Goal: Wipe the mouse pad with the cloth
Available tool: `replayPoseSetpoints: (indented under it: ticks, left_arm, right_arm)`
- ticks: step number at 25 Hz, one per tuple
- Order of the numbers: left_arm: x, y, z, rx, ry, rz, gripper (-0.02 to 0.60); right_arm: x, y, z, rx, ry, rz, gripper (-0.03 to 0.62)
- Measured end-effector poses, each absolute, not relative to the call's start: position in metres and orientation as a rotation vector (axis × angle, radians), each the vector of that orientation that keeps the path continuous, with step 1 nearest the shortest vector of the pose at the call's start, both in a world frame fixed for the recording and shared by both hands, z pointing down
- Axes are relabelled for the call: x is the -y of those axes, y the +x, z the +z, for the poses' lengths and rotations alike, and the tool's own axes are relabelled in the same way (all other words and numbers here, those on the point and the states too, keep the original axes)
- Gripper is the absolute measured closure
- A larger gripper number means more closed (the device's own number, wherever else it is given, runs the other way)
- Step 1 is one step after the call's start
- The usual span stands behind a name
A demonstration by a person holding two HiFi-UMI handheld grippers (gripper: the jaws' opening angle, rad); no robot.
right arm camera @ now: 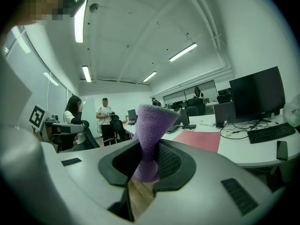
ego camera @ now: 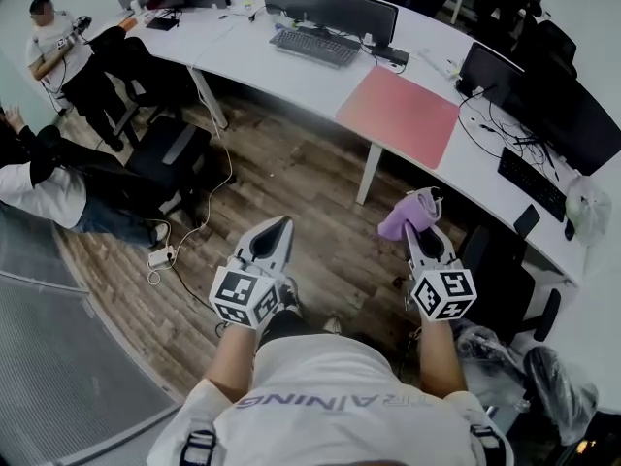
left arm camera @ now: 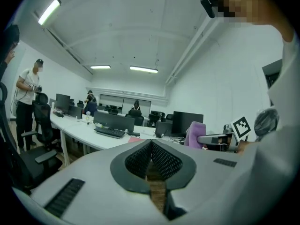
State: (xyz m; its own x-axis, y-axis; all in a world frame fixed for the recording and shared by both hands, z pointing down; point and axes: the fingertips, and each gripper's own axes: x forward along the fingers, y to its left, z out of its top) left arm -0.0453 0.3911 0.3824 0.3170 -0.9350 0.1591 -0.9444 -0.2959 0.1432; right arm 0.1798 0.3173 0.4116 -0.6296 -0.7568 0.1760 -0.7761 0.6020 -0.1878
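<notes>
The mouse pad (ego camera: 398, 115) is a pink-red rectangle lying flat on the white curved desk (ego camera: 291, 76), ahead of both grippers. It shows again as a pink sheet (right arm camera: 197, 140) in the right gripper view and as a thin pink strip (left arm camera: 135, 139) in the left gripper view. My right gripper (ego camera: 419, 225) is shut on a purple cloth (ego camera: 408, 214), which stands up twisted between its jaws (right arm camera: 151, 135). It is held above the wooden floor, short of the desk. My left gripper (ego camera: 275, 233) hangs level beside it, jaws together with nothing between them (left arm camera: 151, 145).
On the desk stand monitors (ego camera: 330, 8) and keyboards (ego camera: 315, 47), and another keyboard (ego camera: 532, 184) lies at the right. A desk leg (ego camera: 369, 173) stands ahead. Black chairs (ego camera: 165, 153) and seated people (ego camera: 49, 187) are at the left. Cables and a power strip (ego camera: 160, 256) lie on the floor.
</notes>
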Motion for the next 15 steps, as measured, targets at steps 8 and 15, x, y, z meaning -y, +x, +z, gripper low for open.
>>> replayPoseSetpoints:
  ticks: [8,15]
  left_arm:
    - [-0.321,-0.063,0.379,1.64,2.434,0.047,0.551]
    - [-0.256,-0.113,0.377,1.586,2.455,0.031,0.551]
  right_arm:
    - [-0.261,0.164,0.406,2.694,1.387,0.352,0.493]
    - [-0.208,0.117,0.399,2.646,1.431,0.338,0.493]
